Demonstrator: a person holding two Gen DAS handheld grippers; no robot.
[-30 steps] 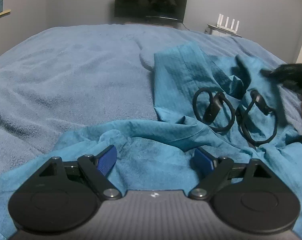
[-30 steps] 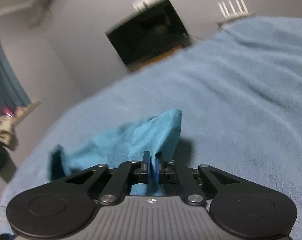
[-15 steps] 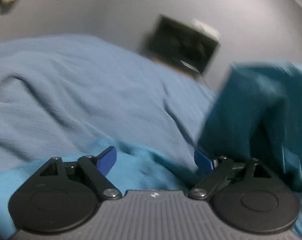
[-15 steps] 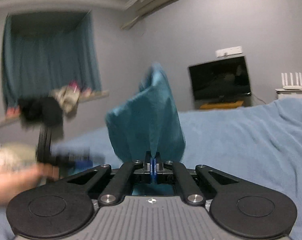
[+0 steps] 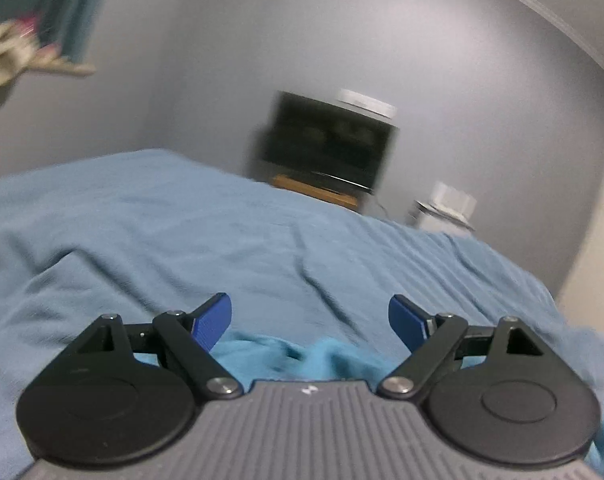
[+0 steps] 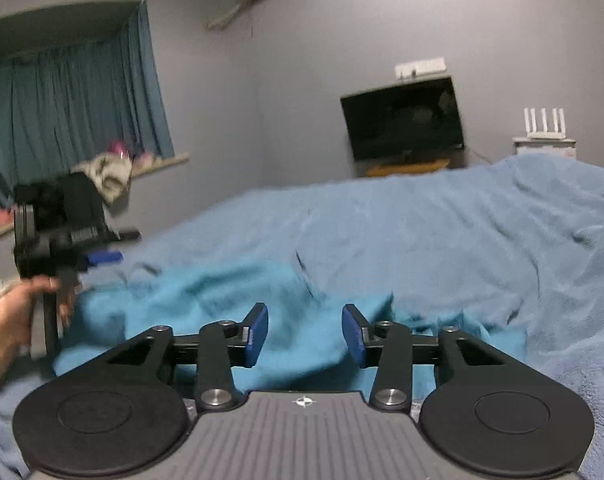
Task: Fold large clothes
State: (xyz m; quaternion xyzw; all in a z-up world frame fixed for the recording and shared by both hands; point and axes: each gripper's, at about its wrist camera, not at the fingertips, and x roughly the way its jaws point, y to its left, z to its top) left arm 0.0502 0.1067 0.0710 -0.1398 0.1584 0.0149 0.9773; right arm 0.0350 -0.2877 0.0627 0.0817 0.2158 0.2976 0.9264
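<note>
A teal garment (image 6: 206, 300) lies crumpled on the light blue bed cover (image 6: 441, 232), just beyond my right gripper (image 6: 305, 332), which is open and empty above it. In the left wrist view a fold of the same garment (image 5: 302, 356) shows just below my left gripper (image 5: 309, 320), which is open wide and holds nothing. The left gripper (image 6: 102, 258) also shows at the left of the right wrist view, held in a hand (image 6: 10, 316) over the garment's left end.
A dark TV (image 6: 401, 118) on a wooden stand is against the far wall, with a white router (image 6: 543, 128) to its right. A window with teal curtains (image 6: 70, 108) and a cluttered sill (image 6: 106, 172) is at the left.
My right gripper opened and let go of the teal garment, which dropped from its raised position onto the bed. My left gripper swung up and stayed open.
</note>
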